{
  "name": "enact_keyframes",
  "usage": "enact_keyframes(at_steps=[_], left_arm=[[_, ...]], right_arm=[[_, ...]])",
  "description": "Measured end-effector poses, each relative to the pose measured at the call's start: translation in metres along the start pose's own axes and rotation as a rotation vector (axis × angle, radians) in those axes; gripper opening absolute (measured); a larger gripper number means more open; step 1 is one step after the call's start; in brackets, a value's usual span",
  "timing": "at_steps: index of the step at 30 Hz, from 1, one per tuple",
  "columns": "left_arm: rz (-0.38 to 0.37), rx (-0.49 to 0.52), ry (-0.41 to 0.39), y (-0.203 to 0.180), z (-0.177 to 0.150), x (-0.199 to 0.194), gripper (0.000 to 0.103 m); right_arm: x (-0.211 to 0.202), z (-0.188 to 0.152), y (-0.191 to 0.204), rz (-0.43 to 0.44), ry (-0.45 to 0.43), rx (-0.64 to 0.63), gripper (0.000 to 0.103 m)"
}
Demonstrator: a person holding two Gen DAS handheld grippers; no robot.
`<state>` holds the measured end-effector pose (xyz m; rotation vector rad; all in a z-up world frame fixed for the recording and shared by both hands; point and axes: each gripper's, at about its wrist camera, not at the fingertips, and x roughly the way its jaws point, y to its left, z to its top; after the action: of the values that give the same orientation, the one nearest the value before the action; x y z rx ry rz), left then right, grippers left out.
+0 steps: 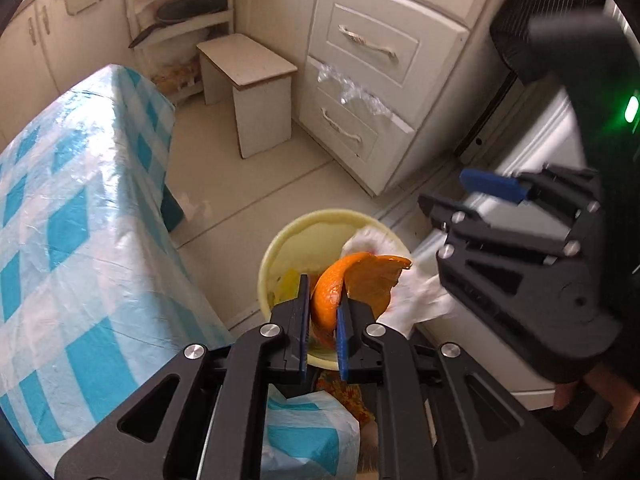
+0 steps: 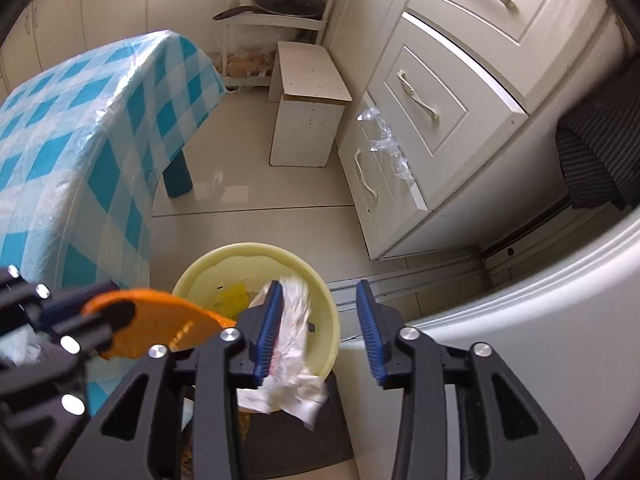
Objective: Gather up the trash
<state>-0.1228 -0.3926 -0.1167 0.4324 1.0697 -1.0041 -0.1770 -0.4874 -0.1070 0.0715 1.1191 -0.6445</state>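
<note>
Trash is what I'm handling here, and the biggest thing near it is the table (image 1: pixel 72 208) with its blue-and-white checked cloth, off to the left of my left jaws. To the right of my right jaws stands the white drawer cabinet (image 2: pixel 440 92), with crumpled clear plastic (image 2: pixel 384 140) hanging out of one drawer. Ahead of both tools, farther back, I see a small white stool (image 2: pixel 308 108).

Directly under the jaws sits the yellow bin (image 2: pixel 320 304) on the floor, with a yellow scrap (image 2: pixel 230 296) already inside it.

My right gripper (image 2: pixel 320 328) has its jaws spread wide; a crumpled white tissue (image 2: pixel 292 360) lies against the inner face of its left pad, above the bin's rim. I cannot tell whether it is stuck to that pad or loose.

My left gripper (image 1: pixel 323 320) is clamped on an orange peel (image 1: pixel 352 284), which sticks out forward past the fingertips, held above the bin's opening and beside the tissue.
</note>
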Motion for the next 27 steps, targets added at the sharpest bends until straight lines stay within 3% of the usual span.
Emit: enact_keyframes(at_steps=[5, 13, 16, 18, 20, 27], left_arm=[[0.016, 0.017, 0.032, -0.006, -0.004, 0.013, 0.012], [0.040, 0.035, 0.026, -0.008, -0.002, 0.015, 0.019], [0.051, 0.047, 0.014, -0.010, -0.002, 0.012, 0.027], [0.073, 0.062, -0.004, -0.012, -0.002, 0.009, 0.044], [0.095, 0.076, -0.025, -0.015, -0.001, 0.005, 0.051], [0.146, 0.102, -0.069, -0.018, -0.003, -0.016, 0.060]], right_arm=[[-0.006, 0.002, -0.010, 0.021, -0.028, 0.050, 0.051], [-0.019, 0.006, -0.019, 0.056, -0.084, 0.110, 0.057], [-0.023, 0.008, -0.022, 0.065, -0.101, 0.129, 0.060], [-0.026, 0.010, -0.025, 0.069, -0.118, 0.146, 0.064], [-0.031, 0.011, -0.026, 0.069, -0.139, 0.163, 0.068], [-0.060, 0.014, -0.039, 0.088, -0.238, 0.265, 0.076]])
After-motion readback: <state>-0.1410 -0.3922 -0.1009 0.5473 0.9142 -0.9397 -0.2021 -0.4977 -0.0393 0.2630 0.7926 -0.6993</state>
